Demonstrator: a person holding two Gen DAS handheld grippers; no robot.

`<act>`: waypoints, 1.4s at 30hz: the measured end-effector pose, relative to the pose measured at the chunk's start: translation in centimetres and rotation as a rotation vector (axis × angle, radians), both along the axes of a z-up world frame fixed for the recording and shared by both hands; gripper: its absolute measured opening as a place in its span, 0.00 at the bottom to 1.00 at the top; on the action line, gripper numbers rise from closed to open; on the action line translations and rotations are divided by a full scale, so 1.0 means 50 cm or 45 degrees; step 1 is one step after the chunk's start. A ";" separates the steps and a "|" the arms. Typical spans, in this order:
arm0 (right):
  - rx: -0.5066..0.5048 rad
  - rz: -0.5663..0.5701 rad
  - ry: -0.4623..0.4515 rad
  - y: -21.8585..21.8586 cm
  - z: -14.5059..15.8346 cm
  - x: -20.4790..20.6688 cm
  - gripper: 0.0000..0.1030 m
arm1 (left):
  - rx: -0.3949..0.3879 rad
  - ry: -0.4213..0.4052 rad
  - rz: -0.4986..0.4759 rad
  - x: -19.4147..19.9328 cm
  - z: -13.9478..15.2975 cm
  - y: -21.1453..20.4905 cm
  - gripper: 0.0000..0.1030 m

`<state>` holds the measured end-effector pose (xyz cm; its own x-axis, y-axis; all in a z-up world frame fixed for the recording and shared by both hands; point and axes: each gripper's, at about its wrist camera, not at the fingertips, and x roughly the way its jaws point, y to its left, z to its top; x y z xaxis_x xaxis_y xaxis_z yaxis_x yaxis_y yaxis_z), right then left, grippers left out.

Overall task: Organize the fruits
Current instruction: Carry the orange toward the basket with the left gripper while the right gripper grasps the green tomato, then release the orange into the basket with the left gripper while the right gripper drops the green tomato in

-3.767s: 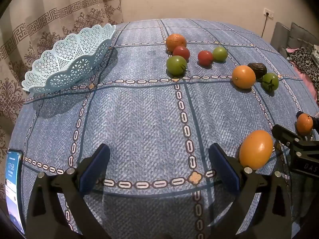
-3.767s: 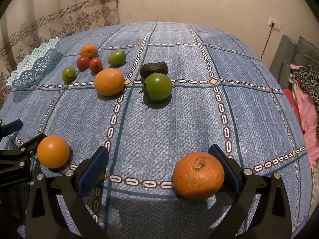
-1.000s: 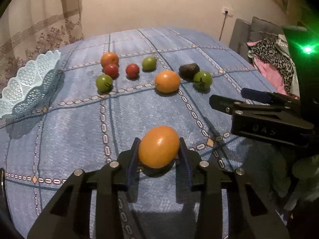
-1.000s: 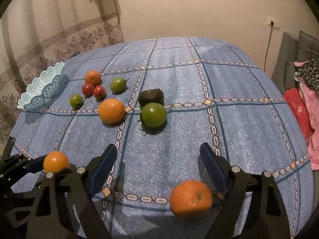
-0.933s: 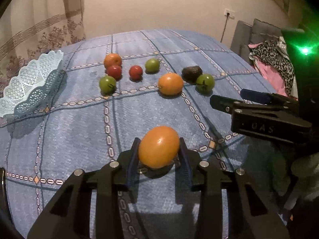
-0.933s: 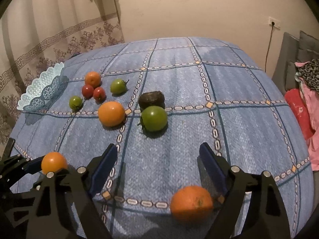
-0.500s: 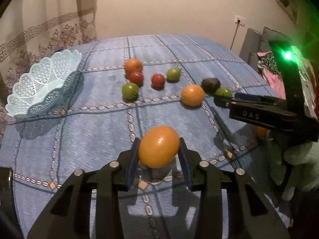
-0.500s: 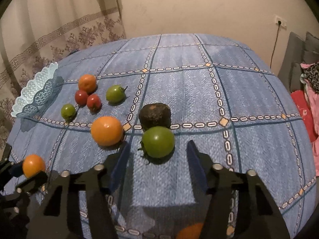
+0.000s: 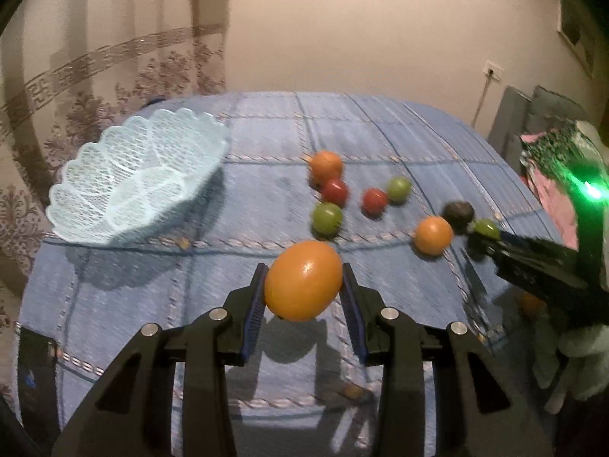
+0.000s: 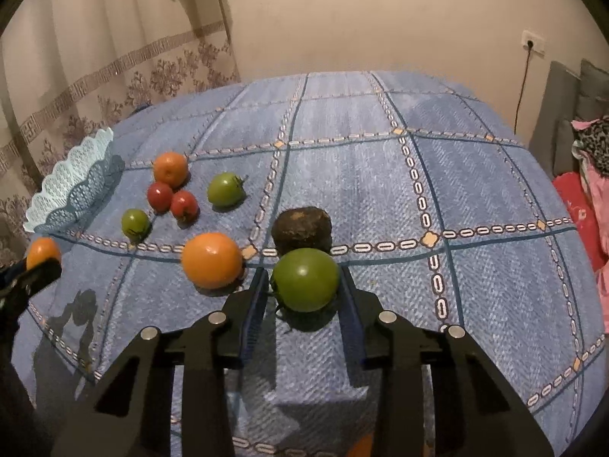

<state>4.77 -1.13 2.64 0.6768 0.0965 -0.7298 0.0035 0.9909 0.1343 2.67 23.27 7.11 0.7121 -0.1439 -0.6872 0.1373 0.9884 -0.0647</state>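
Everything here sits in relation to the pale blue lattice plastic basket, which stands with nothing in it at the far left edge of the blue patterned tablecloth.

To the right of the basket and nearer the viewer, the left gripper pinches a large smooth orange oval fruit between its blue-padded fingers, lifted clear of the cloth with its shadow below.

Further right of the basket lies a loose cluster: a small round orange at the back, two red tomatoes touching each other just in front of it, a small green tomato on the side nearest the basket, and a pale green tomato on the side away from it.

Right again, well apart from the basket, a bigger round orange rests on the cloth. Just beside it the right gripper has its two fingers set either side of a large dark green tomato; whether the pads press it or stand just off it I cannot tell. A dark brown avocado lies directly behind that tomato, close against it.
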 end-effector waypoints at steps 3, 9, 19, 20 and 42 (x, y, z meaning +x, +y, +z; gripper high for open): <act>0.004 0.011 -0.033 0.014 0.019 -0.011 0.36 | -0.004 -0.028 0.075 0.018 0.014 0.041 0.38; 0.005 0.060 -0.074 0.057 0.049 -0.013 0.36 | 0.011 -0.089 0.249 0.053 0.037 0.132 0.38; 0.010 0.142 -0.074 0.137 0.068 0.016 0.36 | 0.016 -0.071 0.403 0.116 0.015 0.237 0.38; 0.008 0.153 -0.075 0.146 0.070 0.020 0.36 | 0.010 -0.065 0.409 0.119 0.011 0.243 0.38; 0.071 0.434 -0.146 0.377 0.138 0.111 0.36 | 0.018 -0.177 0.634 0.079 0.012 0.301 0.74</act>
<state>10.32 17.73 9.54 0.6759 0.3683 -0.6383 -0.3441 0.9237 0.1687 6.63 38.33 7.73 0.7765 0.2446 -0.5807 -0.3439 0.9367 -0.0654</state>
